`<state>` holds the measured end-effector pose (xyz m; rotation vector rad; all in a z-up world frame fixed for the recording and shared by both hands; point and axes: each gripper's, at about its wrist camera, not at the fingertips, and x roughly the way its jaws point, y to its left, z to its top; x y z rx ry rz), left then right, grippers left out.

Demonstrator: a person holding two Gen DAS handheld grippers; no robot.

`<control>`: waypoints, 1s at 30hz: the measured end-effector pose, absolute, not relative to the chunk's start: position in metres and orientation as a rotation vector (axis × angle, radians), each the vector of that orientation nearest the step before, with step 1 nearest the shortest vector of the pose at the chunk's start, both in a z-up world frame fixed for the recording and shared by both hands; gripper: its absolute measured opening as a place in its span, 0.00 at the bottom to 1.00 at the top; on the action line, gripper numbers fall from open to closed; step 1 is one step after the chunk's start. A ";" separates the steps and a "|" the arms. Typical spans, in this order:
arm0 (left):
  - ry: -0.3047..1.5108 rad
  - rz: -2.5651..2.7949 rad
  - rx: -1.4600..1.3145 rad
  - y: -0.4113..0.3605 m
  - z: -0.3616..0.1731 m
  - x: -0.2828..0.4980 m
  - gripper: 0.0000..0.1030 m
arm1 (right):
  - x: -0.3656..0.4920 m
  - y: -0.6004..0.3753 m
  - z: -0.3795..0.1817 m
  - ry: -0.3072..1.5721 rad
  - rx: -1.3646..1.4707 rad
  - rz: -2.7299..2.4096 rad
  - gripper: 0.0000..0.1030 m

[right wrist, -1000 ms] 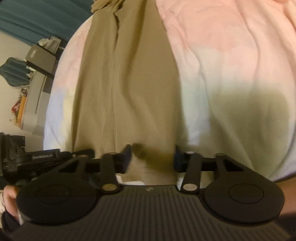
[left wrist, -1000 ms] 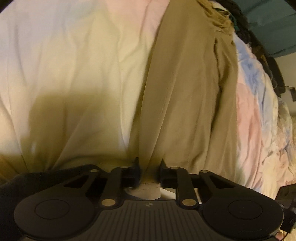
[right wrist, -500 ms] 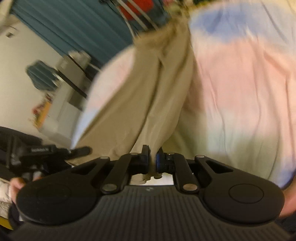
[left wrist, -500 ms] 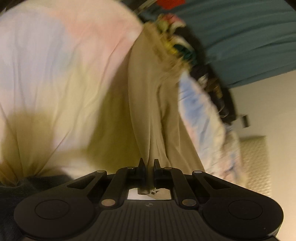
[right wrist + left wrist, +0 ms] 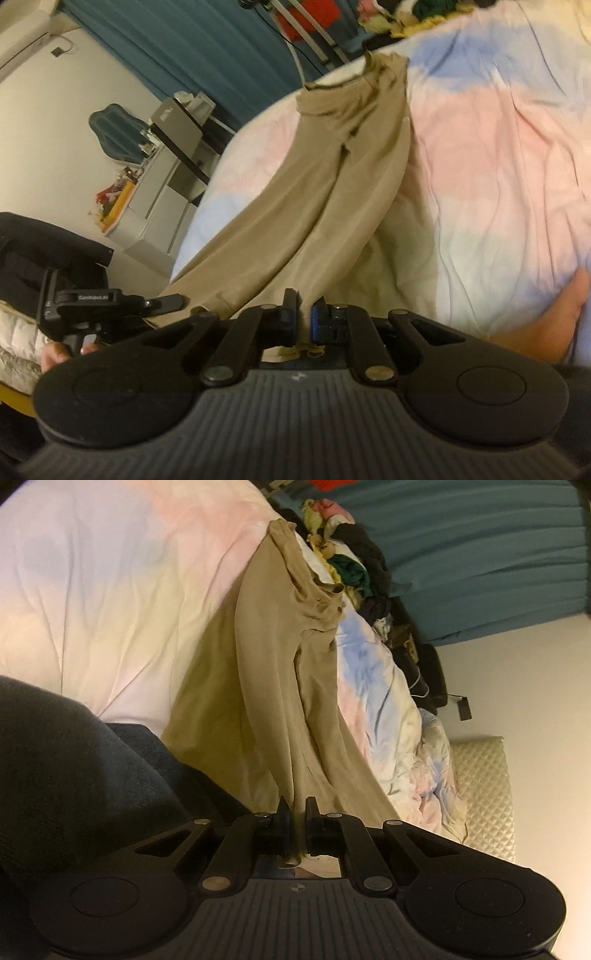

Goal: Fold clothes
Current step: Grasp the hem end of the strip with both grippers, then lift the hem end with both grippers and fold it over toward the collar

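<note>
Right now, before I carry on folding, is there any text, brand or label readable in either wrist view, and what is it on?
"GenRobot.AI", blurred and only roughly legible: white letters on the black body of the left claw, seen in the right wrist view.
Small white round mark on each claw's ribbed housing: too small to read.
Khaki garment, bedding, room clutter: no legible text.

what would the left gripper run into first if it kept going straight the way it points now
Most likely the tan fabric garment that the left gripper is already shut on: it stretches straight ahead over the pastel tie-dye bedcover. Depth is unclear, so that is a judgement.
</note>
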<state>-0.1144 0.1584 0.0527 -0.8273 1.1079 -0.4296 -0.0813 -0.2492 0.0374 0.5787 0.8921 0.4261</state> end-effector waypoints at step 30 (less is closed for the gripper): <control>0.736 -0.157 -0.356 0.064 -0.031 0.205 0.08 | 0.234 -0.247 -0.079 0.695 0.512 0.145 0.10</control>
